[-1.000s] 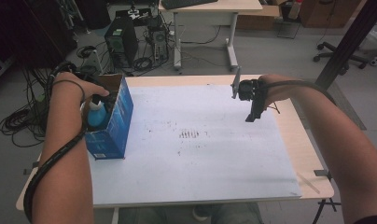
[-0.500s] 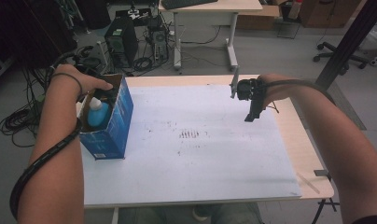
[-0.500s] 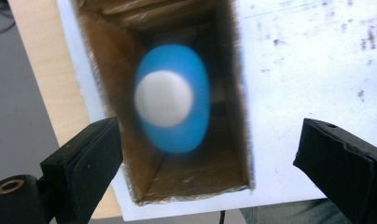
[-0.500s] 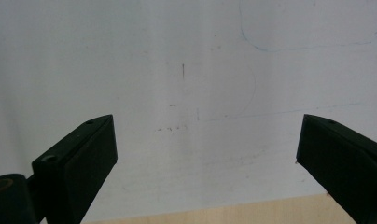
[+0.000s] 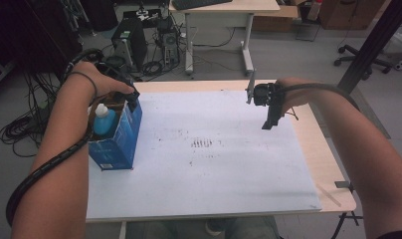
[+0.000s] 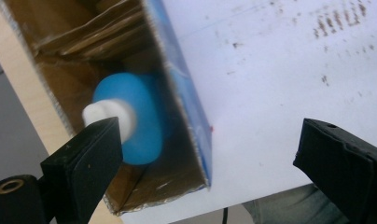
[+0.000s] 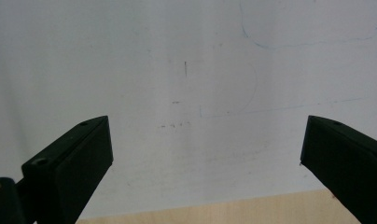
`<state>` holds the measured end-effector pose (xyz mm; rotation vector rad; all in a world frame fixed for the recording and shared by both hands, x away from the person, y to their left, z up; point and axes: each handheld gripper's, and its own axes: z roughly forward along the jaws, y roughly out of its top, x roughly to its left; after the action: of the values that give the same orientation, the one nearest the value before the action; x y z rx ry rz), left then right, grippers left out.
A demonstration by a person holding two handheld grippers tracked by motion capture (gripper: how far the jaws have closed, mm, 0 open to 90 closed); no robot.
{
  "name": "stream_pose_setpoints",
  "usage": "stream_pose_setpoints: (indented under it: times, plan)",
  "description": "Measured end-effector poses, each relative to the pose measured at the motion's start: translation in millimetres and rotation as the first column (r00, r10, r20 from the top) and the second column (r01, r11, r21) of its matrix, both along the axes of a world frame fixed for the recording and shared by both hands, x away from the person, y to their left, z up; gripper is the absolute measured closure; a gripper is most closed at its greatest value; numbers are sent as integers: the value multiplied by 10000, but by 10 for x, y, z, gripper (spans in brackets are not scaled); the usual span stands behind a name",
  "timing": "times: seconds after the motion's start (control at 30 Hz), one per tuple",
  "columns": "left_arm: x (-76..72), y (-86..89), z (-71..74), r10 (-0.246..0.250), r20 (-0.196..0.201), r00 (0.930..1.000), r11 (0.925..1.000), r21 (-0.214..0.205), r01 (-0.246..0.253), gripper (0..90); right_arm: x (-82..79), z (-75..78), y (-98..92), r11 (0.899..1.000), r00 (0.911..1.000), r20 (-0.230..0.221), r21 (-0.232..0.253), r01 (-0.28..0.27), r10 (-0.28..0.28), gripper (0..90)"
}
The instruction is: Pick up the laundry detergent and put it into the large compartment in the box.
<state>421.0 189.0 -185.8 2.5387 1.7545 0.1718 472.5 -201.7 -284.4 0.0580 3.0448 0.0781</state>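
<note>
An open blue cardboard box (image 5: 117, 142) stands on the left of the white sheet (image 5: 214, 174). Upright inside it is a blue bottle (image 5: 104, 122) with a white cap. My left gripper (image 5: 131, 99) hovers over the box's far right corner. In the left gripper view its jaws (image 6: 210, 140) have just been opening and stand open with nothing gripped; the bottle (image 6: 130, 119) and the box wall (image 6: 186, 116) lie below them. My right gripper (image 5: 267, 122) hangs pointing down over the sheet's right side. In the right gripper view it (image 7: 207, 135) is open and empty.
The wooden table (image 5: 313, 134) shows bare at the right edge, with a metal bracket (image 5: 250, 88) at its far edge. Computer towers (image 5: 127, 42) and cables lie on the floor beyond. A second desk (image 5: 224, 7) stands behind and a black post (image 5: 373, 42) at the right.
My left gripper has risen from the bottle in the box and drifted slightly right and toward the box's far corner. The right gripper has stayed put.
</note>
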Motion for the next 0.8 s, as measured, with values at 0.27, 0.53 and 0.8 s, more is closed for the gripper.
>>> stream_pose_setpoints:
  times: [0.27, 0.53, 0.8]
  plan:
    - [-31, -218, 54, -1089, 160, 9939, 9940, -102, 1090, 64, -12, 25, -8, 9999, 9999, 68, -70, 80, -79, 18]
    - [-81, -438, 100, -2029, 261, 9789, 9792, 8, 2029, 64, -28, 69, -8, 9998, 9998, 53, -43, 197, -197, 16]
    - [-139, -675, 106, -2931, 355, 9554, 9560, -5, 2933, 64, -54, 93, -4, 9997, 9997, 47, -66, 225, -224, 12]
